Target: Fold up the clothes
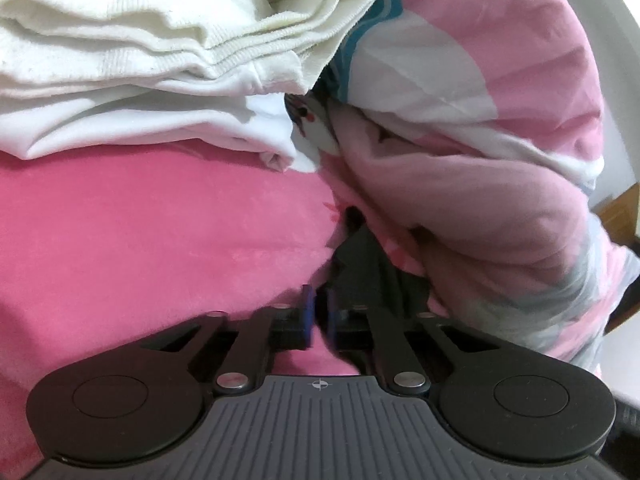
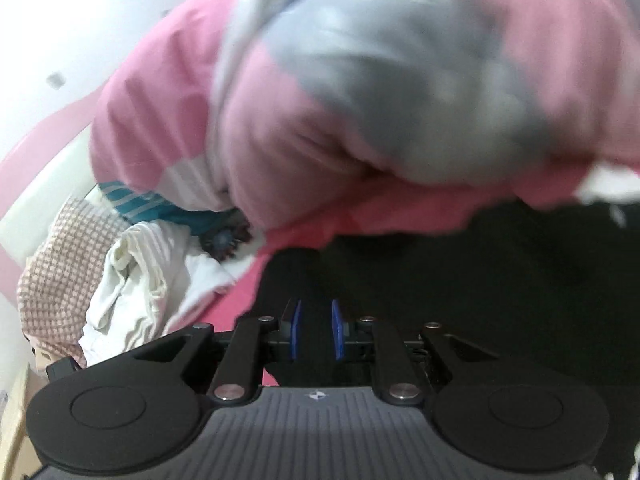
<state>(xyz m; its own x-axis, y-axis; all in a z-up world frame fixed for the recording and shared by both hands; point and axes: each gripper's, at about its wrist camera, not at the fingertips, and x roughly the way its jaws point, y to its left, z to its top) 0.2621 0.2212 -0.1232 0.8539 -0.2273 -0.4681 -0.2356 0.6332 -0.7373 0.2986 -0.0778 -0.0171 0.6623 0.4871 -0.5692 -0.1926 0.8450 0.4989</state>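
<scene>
Right gripper (image 2: 316,330) over pink bedcover (image 2: 248,280)

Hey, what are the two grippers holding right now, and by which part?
Left gripper: shut on the black garment, near its edge. Right gripper: jaws apart over black fabric, no clear hold.

We're seeing a hot pink blanket (image 1: 140,232) under cream-white folded clothes (image 1: 160,40), a pink, white and teal striped duvet (image 1: 500,60), a black garment (image 2: 480,280), a pink-and-white checked cloth (image 2: 60,260) and blue gripper pads (image 2: 297,330).
</scene>
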